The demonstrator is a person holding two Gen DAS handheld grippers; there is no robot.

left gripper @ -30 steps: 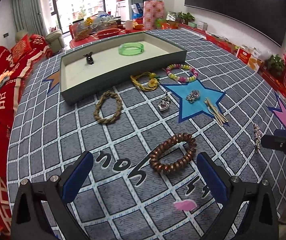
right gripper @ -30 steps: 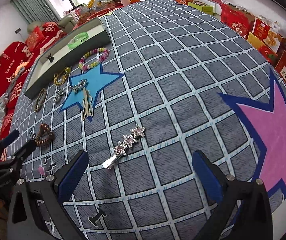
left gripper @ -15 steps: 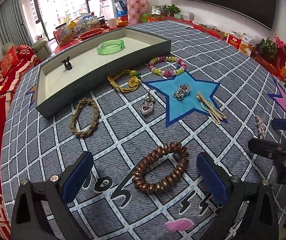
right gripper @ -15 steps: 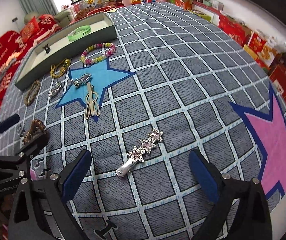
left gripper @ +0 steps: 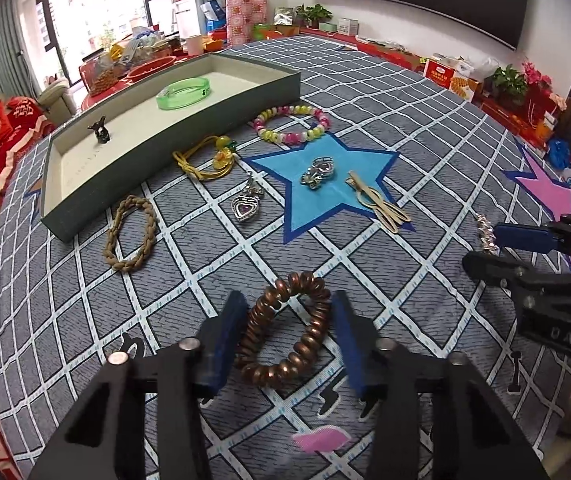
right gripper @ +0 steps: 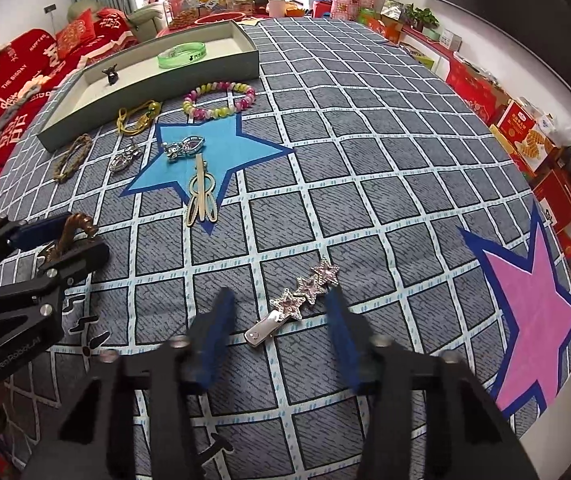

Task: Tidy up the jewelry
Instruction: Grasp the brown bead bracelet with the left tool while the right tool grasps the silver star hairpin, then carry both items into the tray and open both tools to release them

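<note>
My left gripper (left gripper: 287, 338) closing around the coil (left gripper: 285, 328), right gripper (right gripper: 281, 322) around the clip (right gripper: 295, 302) at 12 o'clock; neither pinched yet, either could squirt free.

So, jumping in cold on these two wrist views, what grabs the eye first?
The left gripper has just been closing around a copper spiral hair tie at the cloth's near edge, its pads touching or nearly so. Beside it, the right gripper has been closing too, with a silver star hair clip between its fingers, not yet touched. Behind, a grey-green tray holds a green bangle.
</note>
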